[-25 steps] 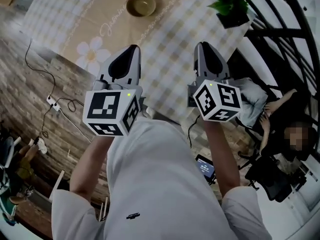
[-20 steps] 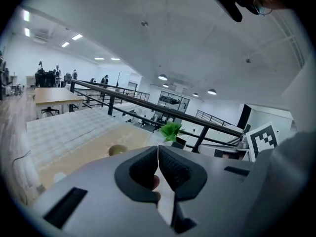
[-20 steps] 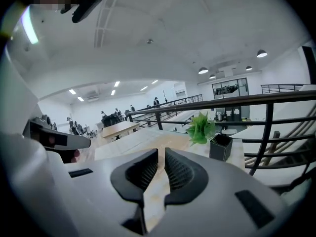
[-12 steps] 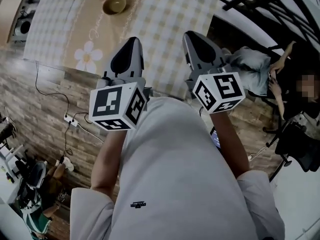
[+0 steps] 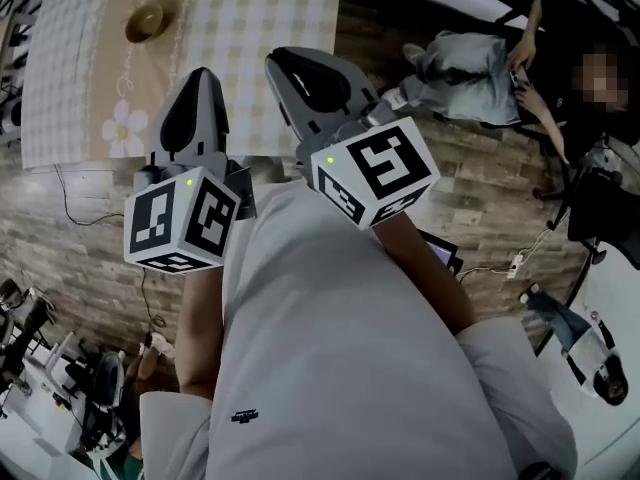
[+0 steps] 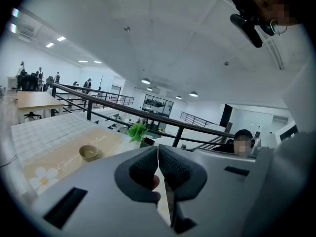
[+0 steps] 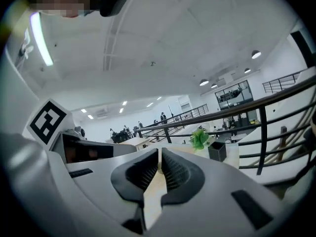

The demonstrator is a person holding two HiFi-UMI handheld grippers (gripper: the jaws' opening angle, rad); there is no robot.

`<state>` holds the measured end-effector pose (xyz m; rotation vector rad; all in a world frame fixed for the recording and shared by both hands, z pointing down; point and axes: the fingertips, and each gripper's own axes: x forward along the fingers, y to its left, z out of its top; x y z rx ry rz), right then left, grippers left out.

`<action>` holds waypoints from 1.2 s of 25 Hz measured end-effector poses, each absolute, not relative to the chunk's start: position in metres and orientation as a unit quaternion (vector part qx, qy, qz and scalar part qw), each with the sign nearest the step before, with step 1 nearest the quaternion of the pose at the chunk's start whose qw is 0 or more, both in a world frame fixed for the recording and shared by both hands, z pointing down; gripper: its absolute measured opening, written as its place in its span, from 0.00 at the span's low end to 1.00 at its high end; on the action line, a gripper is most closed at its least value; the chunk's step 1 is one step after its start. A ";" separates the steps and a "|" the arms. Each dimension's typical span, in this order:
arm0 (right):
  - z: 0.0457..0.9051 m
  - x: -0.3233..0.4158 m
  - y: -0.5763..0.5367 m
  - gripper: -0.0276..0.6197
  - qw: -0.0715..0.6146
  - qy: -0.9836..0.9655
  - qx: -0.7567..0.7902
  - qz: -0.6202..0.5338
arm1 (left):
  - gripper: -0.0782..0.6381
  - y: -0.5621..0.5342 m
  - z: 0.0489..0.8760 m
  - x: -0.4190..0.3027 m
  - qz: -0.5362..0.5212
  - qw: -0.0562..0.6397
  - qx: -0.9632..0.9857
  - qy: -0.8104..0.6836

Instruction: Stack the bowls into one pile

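Observation:
An olive bowl [image 5: 150,20] stands on the checked tablecloth [image 5: 250,28] at the head view's upper left; whether it is one bowl or a pile I cannot tell. It also shows small in the left gripper view as the bowl [image 6: 89,152], far beyond the jaws. My left gripper [image 5: 200,74] and right gripper [image 5: 276,60] are held close to my body, off the table's near edge, both well away from the bowl. The left gripper [image 6: 157,147] is shut with nothing between its pads. The right gripper [image 7: 159,153] is also shut and empty.
A potted green plant [image 6: 138,131] in a black pot [image 7: 217,151] stands at the table's far end by a black railing [image 6: 98,100]. A seated person [image 5: 470,58] is off the table's right side. Cables and a power strip [image 5: 515,263] lie on the wooden floor.
Both grippers have drawn back from the table and risen toward my body. The table and bowl have slid to the upper left of the head view; the plant has left it.

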<state>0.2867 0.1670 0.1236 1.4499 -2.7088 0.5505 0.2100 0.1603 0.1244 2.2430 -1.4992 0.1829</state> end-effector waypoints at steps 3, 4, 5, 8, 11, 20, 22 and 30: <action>0.132 0.290 0.182 0.10 0.004 -0.862 0.472 0.185 | 0.14 0.175 0.135 0.226 0.073 0.221 0.814 -0.532; 0.135 0.292 0.186 0.10 0.007 -0.860 0.477 0.182 | 0.14 0.180 0.139 0.230 0.075 0.224 0.814 -0.530; 0.138 0.293 0.189 0.10 0.011 -0.859 0.481 0.178 | 0.14 0.183 0.142 0.233 0.075 0.226 0.814 -0.530; 0.145 0.301 0.190 0.10 0.025 -0.855 0.491 0.165 | 0.14 0.187 0.150 0.241 0.073 0.232 0.811 -0.533; 0.139 0.303 0.192 0.10 0.032 -0.853 0.498 0.153 | 0.14 0.192 0.143 0.240 0.067 0.227 0.810 -0.537; 0.134 0.304 0.206 0.10 0.044 -0.850 0.502 0.150 | 0.14 0.203 0.133 0.227 0.063 0.229 0.813 -0.531; 0.131 0.303 0.207 0.10 0.046 -0.852 0.502 0.144 | 0.14 0.201 0.126 0.225 0.057 0.220 0.815 -0.533; 0.111 0.297 0.216 0.10 0.040 -0.863 0.487 0.127 | 0.14 0.211 0.106 0.228 0.050 0.185 0.820 -0.539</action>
